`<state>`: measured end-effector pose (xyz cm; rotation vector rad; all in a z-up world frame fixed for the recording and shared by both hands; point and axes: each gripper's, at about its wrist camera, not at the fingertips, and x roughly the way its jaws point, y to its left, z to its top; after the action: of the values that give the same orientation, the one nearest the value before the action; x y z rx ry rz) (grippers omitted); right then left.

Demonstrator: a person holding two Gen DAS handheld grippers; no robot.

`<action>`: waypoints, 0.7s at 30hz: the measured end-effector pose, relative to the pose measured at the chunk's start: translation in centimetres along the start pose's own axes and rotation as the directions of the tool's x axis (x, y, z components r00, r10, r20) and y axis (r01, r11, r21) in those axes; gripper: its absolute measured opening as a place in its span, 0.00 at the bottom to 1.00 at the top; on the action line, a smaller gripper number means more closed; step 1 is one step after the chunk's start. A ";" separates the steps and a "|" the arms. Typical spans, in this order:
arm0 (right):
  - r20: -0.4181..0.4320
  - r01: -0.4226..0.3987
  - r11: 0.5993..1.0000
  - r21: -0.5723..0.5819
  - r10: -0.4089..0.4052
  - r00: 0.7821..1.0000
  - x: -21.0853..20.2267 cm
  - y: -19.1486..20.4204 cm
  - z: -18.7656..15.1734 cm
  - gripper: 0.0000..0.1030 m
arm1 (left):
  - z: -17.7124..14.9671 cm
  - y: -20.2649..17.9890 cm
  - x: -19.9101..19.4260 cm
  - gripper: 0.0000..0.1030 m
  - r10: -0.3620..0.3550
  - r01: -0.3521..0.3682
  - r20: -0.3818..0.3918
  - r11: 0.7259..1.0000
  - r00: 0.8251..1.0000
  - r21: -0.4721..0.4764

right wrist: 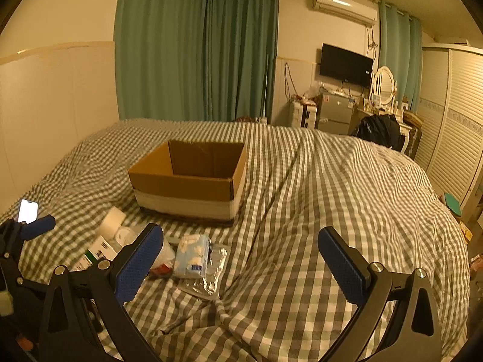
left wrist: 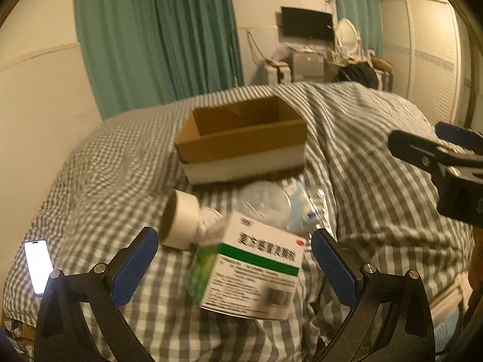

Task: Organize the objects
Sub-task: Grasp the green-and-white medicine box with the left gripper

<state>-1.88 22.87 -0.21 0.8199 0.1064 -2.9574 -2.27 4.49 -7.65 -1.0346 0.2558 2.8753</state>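
Note:
An open, empty cardboard box (left wrist: 241,138) (right wrist: 193,178) stands on the checked bed. In front of it lie a white-and-green medicine box (left wrist: 250,268) (right wrist: 96,253), a white tape roll (left wrist: 181,220) (right wrist: 113,218), a clear plastic lid (left wrist: 265,202), a blue-and-white tissue pack (right wrist: 191,256) (left wrist: 305,208) and a silvery foil pouch (right wrist: 211,274). My left gripper (left wrist: 235,268) is open, its blue pads on either side of the medicine box, not touching it. My right gripper (right wrist: 241,268) is open and empty over bare bedding, right of the tissue pack.
A lit phone (left wrist: 37,265) (right wrist: 27,211) lies at the bed's left edge. The right gripper shows at the right edge of the left wrist view (left wrist: 446,157). Rumpled quilt (right wrist: 362,211) covers the right side. Curtains, desk, TV and wardrobe stand behind.

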 end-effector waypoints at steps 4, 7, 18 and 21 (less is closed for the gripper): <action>-0.042 0.004 1.000 0.018 -0.003 0.999 1.3 -0.6 -0.8 1.00 | -0.9 -0.9 1.3 1.00 -0.025 0.027 -0.065 0.999 0.998 0.034; -0.066 0.002 1.000 0.027 -0.001 0.998 1.9 -0.7 -1.2 1.00 | -1.4 -1.1 2.3 1.00 -0.035 0.040 -0.115 0.998 0.993 0.041; -0.098 -0.001 1.000 0.018 0.003 0.995 2.9 -0.2 -1.9 1.00 | -2.2 0.8 4.4 0.94 -0.086 0.080 -0.194 0.996 0.977 -0.039; -0.099 -0.001 1.000 0.014 0.003 0.995 3.0 -0.1 -1.9 1.00 | -1.9 1.2 3.6 0.92 -0.091 0.085 -0.153 0.995 0.984 -0.049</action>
<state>-3.47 22.97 -3.38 0.9674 0.0900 -2.9188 -3.98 3.05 -11.27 -1.2461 0.1541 2.7371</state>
